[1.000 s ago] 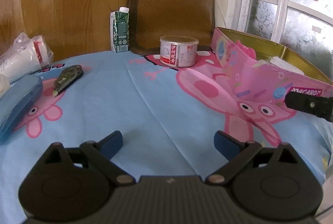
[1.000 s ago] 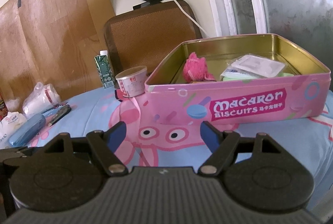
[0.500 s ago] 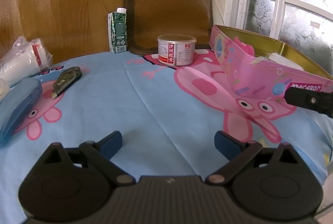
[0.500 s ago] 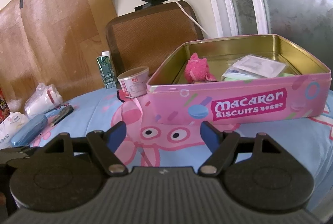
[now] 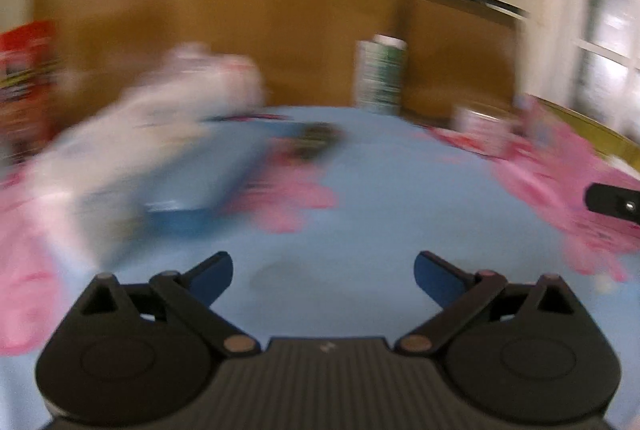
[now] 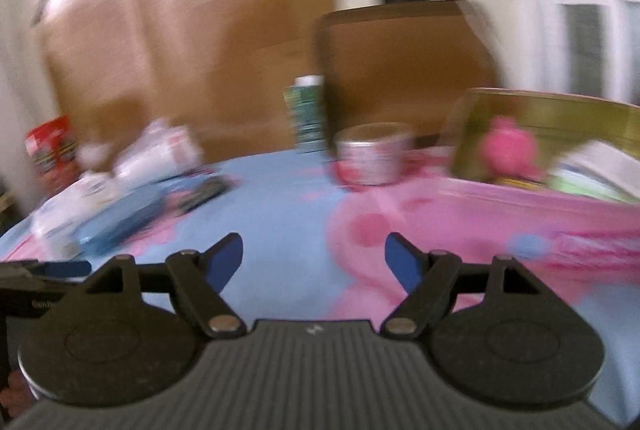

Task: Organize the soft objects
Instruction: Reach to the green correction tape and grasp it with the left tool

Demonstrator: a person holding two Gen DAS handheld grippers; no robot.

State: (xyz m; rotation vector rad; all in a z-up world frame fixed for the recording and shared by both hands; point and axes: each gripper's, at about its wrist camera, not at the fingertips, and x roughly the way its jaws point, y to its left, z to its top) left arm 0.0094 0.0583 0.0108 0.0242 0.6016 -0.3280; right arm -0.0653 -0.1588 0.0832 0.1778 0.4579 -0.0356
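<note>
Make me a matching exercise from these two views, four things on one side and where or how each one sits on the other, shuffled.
Things:
1. pink plush toy
2. green carton
3. round can
4. left claw

Places or states:
A. open, holding nothing
B. inside the biscuit tin
C. upright by the brown chair back
D. on the cloth between carton and tin

Pairs: 1-B, 2-C, 3-D, 4-A

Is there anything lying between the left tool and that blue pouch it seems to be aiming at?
Nothing visible. The left tool is open and empty, and only bare blue tablecloth lies between it and the blue pouch. The white packets sit beside and behind the pouch, not in front. The picture is blurred, so small things might be missed.
</note>
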